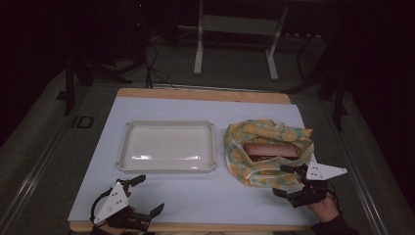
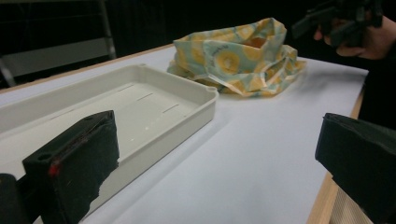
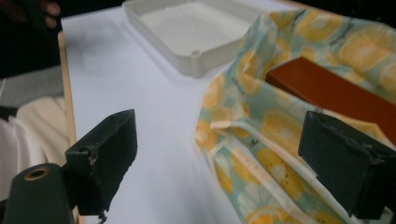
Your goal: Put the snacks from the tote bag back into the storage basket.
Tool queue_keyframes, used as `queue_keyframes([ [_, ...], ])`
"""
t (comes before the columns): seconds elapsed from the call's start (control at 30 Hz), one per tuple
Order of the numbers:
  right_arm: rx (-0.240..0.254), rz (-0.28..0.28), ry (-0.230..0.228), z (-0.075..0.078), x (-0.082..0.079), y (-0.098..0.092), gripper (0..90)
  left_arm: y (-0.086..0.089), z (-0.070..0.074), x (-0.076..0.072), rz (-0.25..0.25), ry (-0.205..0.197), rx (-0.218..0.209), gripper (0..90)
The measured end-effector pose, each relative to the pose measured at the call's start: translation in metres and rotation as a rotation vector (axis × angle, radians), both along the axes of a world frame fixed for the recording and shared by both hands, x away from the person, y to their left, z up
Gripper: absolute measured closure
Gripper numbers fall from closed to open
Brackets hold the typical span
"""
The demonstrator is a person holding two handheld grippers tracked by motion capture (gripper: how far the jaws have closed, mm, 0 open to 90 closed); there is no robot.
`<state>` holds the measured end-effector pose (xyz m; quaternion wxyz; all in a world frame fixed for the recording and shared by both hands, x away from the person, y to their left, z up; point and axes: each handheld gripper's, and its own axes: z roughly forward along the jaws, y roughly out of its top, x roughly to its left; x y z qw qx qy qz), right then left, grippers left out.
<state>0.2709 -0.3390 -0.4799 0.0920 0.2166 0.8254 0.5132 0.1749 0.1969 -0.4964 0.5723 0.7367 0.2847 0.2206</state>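
Right claw (image 1: 288,181) sat wide open at the near edge of the soft yellow-and-teal lemon-print bag (image 1: 266,149), gripping nothing; one jaw hung over the bag's fabric, the other over bare table. The flat reddish-brown rectangular box (image 1: 271,150) lay inside the bag's open mouth, right of the empty shallow white plastic tray (image 1: 166,146). Left claw (image 1: 142,196) was also open and empty, parked near the front edge of the white-covered table (image 1: 205,196). Likely risks: closing here would pinch loose fabric, not the box; a pull could drag the whole bag; with the bag unanchored by the left claw, the box might snag on the handles.
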Motion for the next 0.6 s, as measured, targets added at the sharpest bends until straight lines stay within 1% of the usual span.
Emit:
queue_keyframes([
  [0.03, -0.010, 0.019, 0.018, -0.0008, 0.0004, 0.0000, 11.6, -0.0003, -0.0002, -0.0003, 0.007, 0.003, 0.006, 0.0],
  [0.07, -0.007, 0.023, 0.022, -0.0011, 0.0003, -0.0005, 11.6, -0.0017, -0.0003, -0.0021, 0.010, 0.001, 0.023, 0.0],
  [0.1, -0.007, 0.023, 0.022, -0.0011, 0.0003, -0.0005, 11.6, -0.0017, -0.0003, -0.0021, 0.010, 0.001, 0.023, 0.0],
  [0.13, -0.013, 0.032, 0.040, -0.0024, 0.0012, -0.0018, 10.8, -0.0025, 0.0002, -0.0031, 0.008, 0.001, 0.021, 0.0],
  [0.17, -0.017, 0.031, 0.041, -0.0030, 0.0017, -0.0023, 10.8, -0.0032, 0.0014, -0.0040, 0.003, 0.004, 0.007, 0.0],
  [0.23, -0.025, 0.029, 0.045, -0.0037, 0.0020, -0.0029, 10.8, -0.0037, 0.0020, -0.0048, 0.002, 0.001, 0.000, 0.0],
  [0.27, -0.049, 0.018, 0.037, -0.0045, 0.0018, -0.0039, 10.8, -0.0041, 0.0027, -0.0058, 0.004, -0.006, 0.003, 0.0],
  [0.3, -0.049, 0.018, 0.037, -0.0045, 0.0018, -0.0039, 10.8, -0.0045, 0.0029, -0.0064, 0.009, -0.007, 0.007, 0.0],
  [0.33, -0.064, -0.006, 0.029, -0.0039, 0.0011, -0.0038, 10.8, -0.0051, 0.0031, -0.0071, 0.013, -0.007, 0.014, 0.0],
  [0.37, -0.069, -0.008, 0.040, -0.0037, 0.0021, -0.0039, 10.8, -0.0054, 0.0034, -0.0077, 0.013, -0.003, 0.014, 0.0],
  [0.4, -0.075, 0.005, 0.051, -0.0034, 0.0026, -0.0043, 10.8, -0.0061, 0.0037, -0.0084, 0.015, 0.005, 0.012, 0.0],
  [0.43, -0.081, 0.013, 0.044, -0.0034, 0.0018, -0.0040, 10.8, -0.0061, 0.0037, -0.0084, 0.015, 0.005, 0.012, 0.0],
  [0.47, -0.089, 0.021, 0.035, -0.0033, 0.0011, -0.0034, 10.8, -0.0064, 0.0042, -0.0084, 0.014, 0.014, 0.011, 0.0],
  [0.57, -0.110, 0.046, 0.038, -0.0021, -0.0003, -0.0009, 10.8, -0.0067, 0.0040, -0.0078, 0.015, 0.018, 0.018, 0.0],
  [0.6, -0.110, 0.059, 0.039, -0.0016, -0.0005, -0.0002, 10.8, -0.0071, 0.0037, -0.0076, 0.013, 0.019, 0.029, 0.0],
])
